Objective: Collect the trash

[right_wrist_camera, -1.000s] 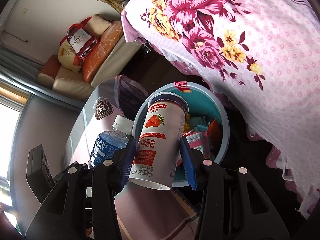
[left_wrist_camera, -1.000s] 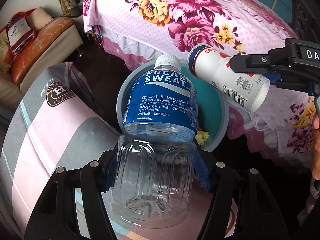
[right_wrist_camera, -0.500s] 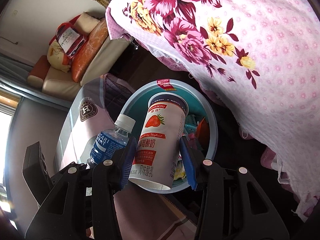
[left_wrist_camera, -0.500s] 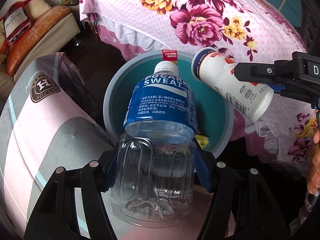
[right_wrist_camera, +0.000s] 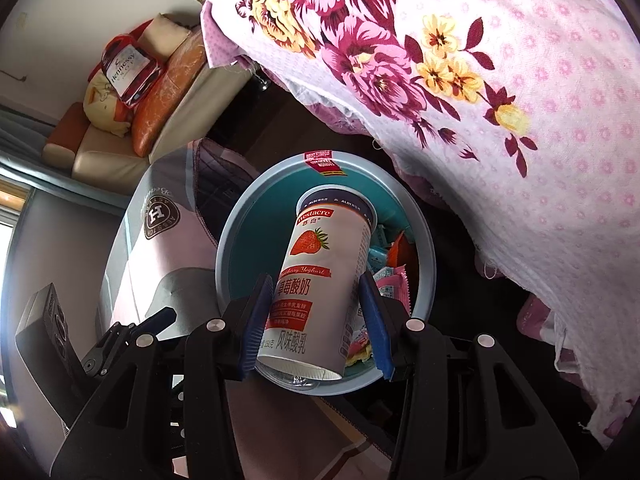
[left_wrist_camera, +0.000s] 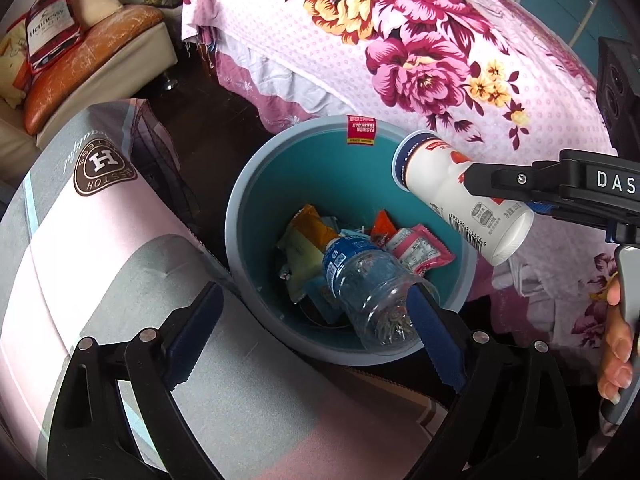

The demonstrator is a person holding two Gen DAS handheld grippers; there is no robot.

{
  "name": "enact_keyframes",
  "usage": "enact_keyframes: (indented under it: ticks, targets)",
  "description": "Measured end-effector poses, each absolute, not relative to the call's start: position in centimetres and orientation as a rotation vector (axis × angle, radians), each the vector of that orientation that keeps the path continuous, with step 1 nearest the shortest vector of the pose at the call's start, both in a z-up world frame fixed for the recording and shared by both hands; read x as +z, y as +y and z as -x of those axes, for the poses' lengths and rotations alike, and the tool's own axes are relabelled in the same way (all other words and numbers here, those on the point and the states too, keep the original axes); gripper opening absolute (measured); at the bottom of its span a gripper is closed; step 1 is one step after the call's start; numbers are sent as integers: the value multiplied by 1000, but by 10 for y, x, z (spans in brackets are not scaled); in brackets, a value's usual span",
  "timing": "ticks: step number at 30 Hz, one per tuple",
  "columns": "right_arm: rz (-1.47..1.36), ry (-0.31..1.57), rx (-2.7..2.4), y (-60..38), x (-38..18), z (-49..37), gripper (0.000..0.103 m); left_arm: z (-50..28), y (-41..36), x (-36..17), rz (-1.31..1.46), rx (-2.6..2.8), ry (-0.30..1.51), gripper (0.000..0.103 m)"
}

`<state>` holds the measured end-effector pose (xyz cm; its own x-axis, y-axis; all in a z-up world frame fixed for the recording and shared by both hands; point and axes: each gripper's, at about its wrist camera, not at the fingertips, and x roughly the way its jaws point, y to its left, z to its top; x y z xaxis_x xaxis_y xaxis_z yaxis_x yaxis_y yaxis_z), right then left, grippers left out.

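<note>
1. Clear ribbed plastic bottle [left_wrist_camera: 372,284], glossy, with a shiny blue film label.
2. Smooth white yogurt cup [right_wrist_camera: 320,284], printed, faintly glossy; paper or plastic cannot be told.
3. Matt plastic bin [left_wrist_camera: 256,200], grey rim, teal inner wall.
4. Crinkled shiny foil-like wrappers [left_wrist_camera: 420,248] inside.
5. Matt black plastic left gripper [left_wrist_camera: 316,336] and right gripper [right_wrist_camera: 316,320], ridged blue pads [right_wrist_camera: 254,332], bright metal screws.
6. Woven floral cloth [left_wrist_camera: 420,48], dotted texture.

My left gripper [left_wrist_camera: 316,328] stands wide open above the bin [left_wrist_camera: 240,216]; the clear bottle [left_wrist_camera: 368,284] lies inside on wrappers [left_wrist_camera: 420,248], while my right gripper [left_wrist_camera: 496,196] clamps the yogurt bottle [left_wrist_camera: 452,196] over the rim.
</note>
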<state>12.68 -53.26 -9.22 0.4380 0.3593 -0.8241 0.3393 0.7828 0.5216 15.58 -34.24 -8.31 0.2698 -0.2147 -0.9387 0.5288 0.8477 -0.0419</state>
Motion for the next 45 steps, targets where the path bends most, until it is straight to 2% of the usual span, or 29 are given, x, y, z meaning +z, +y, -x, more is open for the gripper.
enact_keyframes:
  ticks: [17, 20, 22, 23, 24, 26, 29, 31, 33, 45]
  targets:
    - [-621, 1192, -22, -505, -97, -138, 45, -156, -308, -81, -187, -455, 1189, 94]
    - [-611, 1200, -14, -497, -95, -137, 60, -153, -304, -82, -177, -449, 1198, 94]
    - [-583, 1193, -19, -493, -91, -135, 64, -151, -301, -82, -177, -435, 1197, 94]
    - [-569, 1193, -18, -490, -89, -134, 71, -149, -300, -81, -180, -428, 1193, 94]
    - [-561, 1193, -12, -488, -87, -132, 74, -148, -298, -80, -175, -428, 1197, 94]
    - [-535, 1189, -11, -483, -82, -127, 75, -144, -294, -77, -158, -430, 1204, 94]
    - [-472, 1181, -11, -473, -72, -118, 83, -137, -287, -70, -153, -402, 1186, 94]
    - [-433, 1176, -6, -467, -64, -112, 84, -133, -279, -66, -138, -393, 1189, 94]
    - [-381, 1177, -1, -459, -57, -105, 90, -128, -273, -62, -127, -375, 1190, 95]
    - [-243, 1165, -21, -432, -27, -62, 96, -94, -233, -35, -105, -326, 1136, 99]
